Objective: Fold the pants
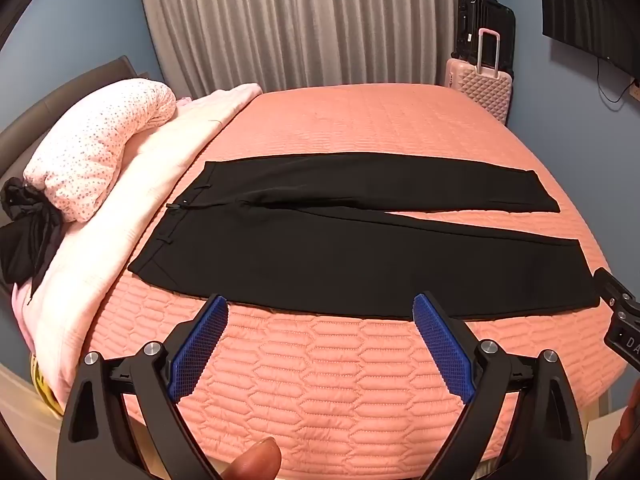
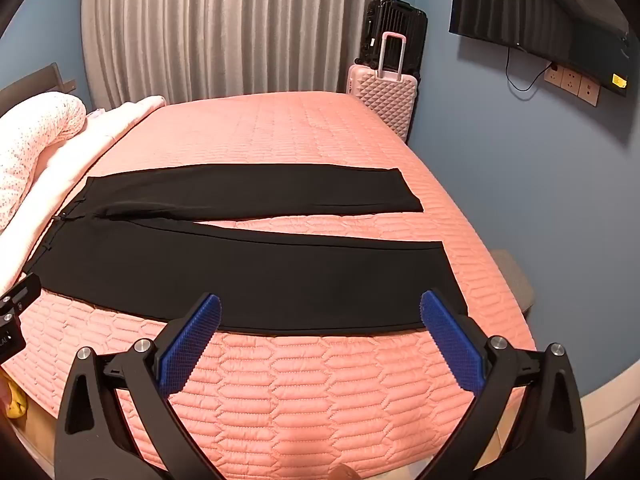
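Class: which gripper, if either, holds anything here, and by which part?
Neither. The left gripper and right gripper are open above the bed, short of the black pants.

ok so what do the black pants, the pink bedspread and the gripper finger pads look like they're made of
Black pants: smooth, matte woven fabric, probably a dress-trouser cloth; it lies flat with crisp edges.
Pink bedspread: quilted textile with stitched elongated cells and a soft sheen.
Left gripper and right gripper pads: blue, finely gridded, likely rubber or plastic.
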Demonstrator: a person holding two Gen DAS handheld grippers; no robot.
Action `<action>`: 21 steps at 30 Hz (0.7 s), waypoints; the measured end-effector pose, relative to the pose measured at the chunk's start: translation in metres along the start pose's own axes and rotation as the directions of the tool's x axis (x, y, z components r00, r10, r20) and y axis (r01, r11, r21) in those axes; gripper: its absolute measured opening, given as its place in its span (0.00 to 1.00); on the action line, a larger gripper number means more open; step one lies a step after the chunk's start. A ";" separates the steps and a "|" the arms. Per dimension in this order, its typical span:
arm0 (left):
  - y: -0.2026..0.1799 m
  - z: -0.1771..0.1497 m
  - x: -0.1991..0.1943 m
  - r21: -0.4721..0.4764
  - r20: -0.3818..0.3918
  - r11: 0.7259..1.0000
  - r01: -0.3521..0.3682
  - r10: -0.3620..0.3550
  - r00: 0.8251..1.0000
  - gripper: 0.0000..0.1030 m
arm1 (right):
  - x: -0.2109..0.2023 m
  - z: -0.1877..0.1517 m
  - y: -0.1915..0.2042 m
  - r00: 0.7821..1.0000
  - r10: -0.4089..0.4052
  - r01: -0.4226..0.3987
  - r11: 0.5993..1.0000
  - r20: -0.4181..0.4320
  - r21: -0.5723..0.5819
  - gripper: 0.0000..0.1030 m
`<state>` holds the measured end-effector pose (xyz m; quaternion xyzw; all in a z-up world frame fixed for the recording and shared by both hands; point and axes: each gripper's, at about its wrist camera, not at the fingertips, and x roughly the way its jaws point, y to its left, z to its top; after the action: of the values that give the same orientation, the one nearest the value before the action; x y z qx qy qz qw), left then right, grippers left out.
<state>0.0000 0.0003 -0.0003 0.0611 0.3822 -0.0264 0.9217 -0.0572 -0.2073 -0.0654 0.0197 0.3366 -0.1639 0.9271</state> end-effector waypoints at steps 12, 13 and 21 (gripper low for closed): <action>-0.007 -0.001 0.001 0.010 -0.010 1.000 -0.005 0.006 1.000 0.90 | 0.000 0.000 -0.002 1.000 0.000 0.000 1.000 0.001 0.003 0.96; -0.006 -0.007 0.003 0.007 -0.007 1.000 -0.003 0.003 1.000 0.90 | 0.000 0.000 -0.002 1.000 0.001 -0.001 1.000 0.001 0.005 0.96; -0.006 -0.013 0.004 0.004 -0.012 1.000 -0.001 0.001 1.000 0.90 | -0.005 0.003 -0.006 1.000 0.004 -0.004 1.000 0.001 0.012 0.96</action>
<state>-0.0065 -0.0042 -0.0126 0.0632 0.3875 -0.0261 0.9193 -0.0604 -0.2121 -0.0596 0.0259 0.3349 -0.1643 0.9275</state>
